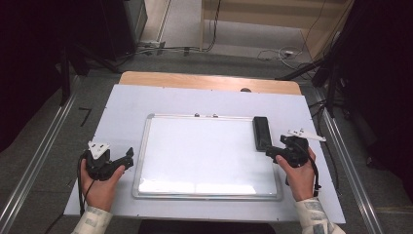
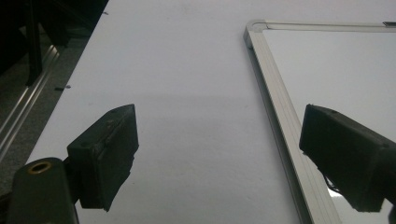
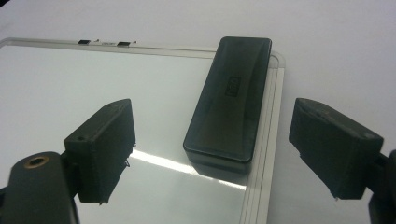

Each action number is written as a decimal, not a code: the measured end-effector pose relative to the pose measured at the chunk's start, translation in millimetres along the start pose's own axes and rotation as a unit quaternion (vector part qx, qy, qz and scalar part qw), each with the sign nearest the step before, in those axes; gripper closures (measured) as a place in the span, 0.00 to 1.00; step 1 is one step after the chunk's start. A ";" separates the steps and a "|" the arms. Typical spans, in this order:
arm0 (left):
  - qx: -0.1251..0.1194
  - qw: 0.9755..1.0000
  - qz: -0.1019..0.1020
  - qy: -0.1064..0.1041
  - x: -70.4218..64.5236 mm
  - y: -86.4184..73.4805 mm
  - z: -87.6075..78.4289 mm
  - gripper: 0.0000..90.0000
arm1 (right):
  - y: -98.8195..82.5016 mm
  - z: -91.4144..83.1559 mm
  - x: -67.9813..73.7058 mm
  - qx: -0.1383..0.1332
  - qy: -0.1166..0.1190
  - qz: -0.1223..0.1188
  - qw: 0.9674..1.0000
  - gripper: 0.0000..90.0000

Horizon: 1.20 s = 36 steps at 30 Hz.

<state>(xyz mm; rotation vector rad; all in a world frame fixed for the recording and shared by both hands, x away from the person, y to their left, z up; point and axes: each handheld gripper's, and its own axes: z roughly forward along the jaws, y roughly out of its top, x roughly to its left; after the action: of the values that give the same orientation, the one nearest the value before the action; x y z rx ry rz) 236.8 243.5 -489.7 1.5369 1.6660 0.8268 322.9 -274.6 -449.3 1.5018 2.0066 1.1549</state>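
A white-surfaced whiteboard point(image 1: 141, 156) with a silver frame lies flat in the middle of the table. A black eraser point(image 1: 262, 132) rests lengthwise on its far right corner, partly over the frame. My right gripper point(image 1: 271, 152) is just short of the eraser's near end, held in a hand. In the right gripper view the eraser point(image 3: 231, 98) lies ahead between the lines of the two jaws, and my right gripper point(image 3: 215, 121) is open with no pad touching it. My left gripper point(image 1: 127, 157) hovers beside the board's left frame point(image 2: 275, 107). It point(image 2: 219, 126) is open and holds nothing.
A white sheet point(image 1: 122, 107) covers the wooden table, whose far edge point(image 1: 204, 80) shows bare. Two small dark clips point(image 1: 205, 115) sit on the board's far frame. Metal rails point(image 1: 44, 156) run along the floor on both sides, and cables lie on the floor beyond the table.
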 end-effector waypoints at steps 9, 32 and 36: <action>-0.001 1.000 0.000 -0.003 -0.9 0.1 0.4 0.14 | -7.3 -11.8 -9.6 0.000 -0.005 -0.001 1.000 0.15; 0.003 1.000 -0.007 -0.006 1.2 0.6 1.0 0.14 | -18.9 -40.2 -31.4 -0.013 -0.028 -0.010 0.999 0.15; 0.003 1.000 -0.008 -0.006 1.9 0.6 0.9 0.14 | -21.5 -44.7 -35.5 -0.014 -0.033 -0.010 0.999 0.15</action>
<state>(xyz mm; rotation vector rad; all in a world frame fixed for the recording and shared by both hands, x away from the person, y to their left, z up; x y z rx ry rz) 237.8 245.4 -489.8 1.5280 1.6718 0.8030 290.8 -326.3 -445.9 1.4833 1.9495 1.1052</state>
